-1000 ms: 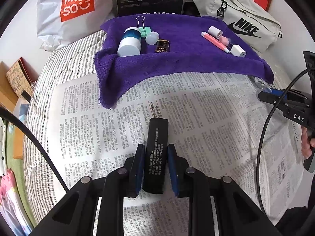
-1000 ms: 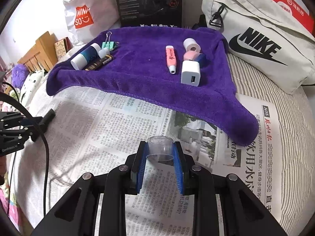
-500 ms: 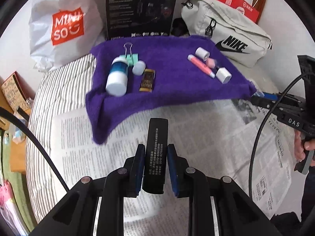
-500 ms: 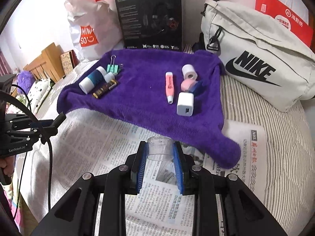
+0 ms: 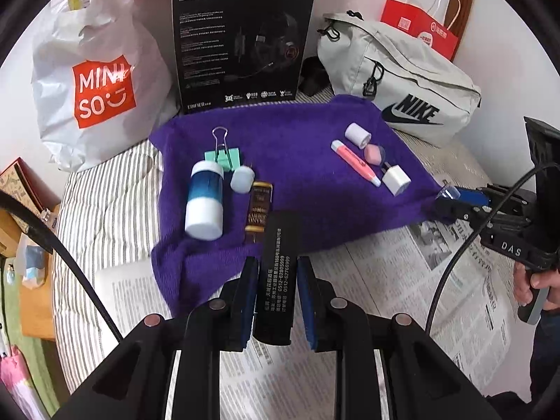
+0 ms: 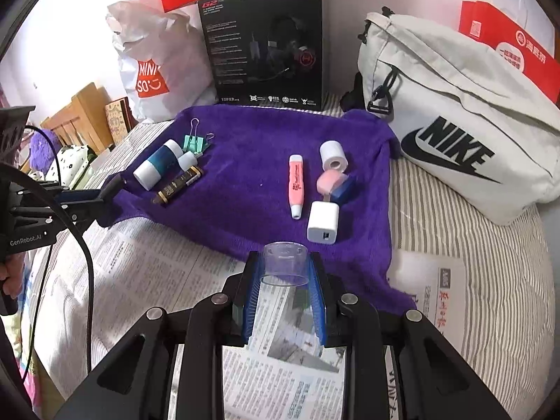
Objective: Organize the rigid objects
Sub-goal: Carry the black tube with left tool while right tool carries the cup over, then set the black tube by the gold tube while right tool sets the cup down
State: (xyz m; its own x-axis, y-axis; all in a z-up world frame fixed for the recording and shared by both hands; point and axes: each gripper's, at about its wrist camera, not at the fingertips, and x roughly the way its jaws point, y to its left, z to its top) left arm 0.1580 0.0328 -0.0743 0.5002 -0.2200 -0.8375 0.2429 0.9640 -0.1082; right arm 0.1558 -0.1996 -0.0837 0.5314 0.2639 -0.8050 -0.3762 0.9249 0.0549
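Left gripper: jaws clamped on a flat black bar with white print, held lengthwise so its far end sticks out past the pads, above the near edge of the purple towel.

Right gripper: blue pads closed on a small clear plastic cap, held over the towel's near edge, with newspaper below.

The towel lies on a striped bed cover, its near edge overlapping the newspaper.

Towel, left side, one cluster:
- white-and-teal bottle on its side
- small white cap just beside it
- mint binder clip behind both, toward the far edge
- dark tube with gold print to the right of the bottle

Towel, right side, second cluster:
- pink highlighter
- white tape roll toward the far edge
- pink round item touching a blue piece
- white USB charger nearest the near edge

Beyond the towel's far edge: black headset box upright, white MINISO bag to its left, grey Nike bag to its right.
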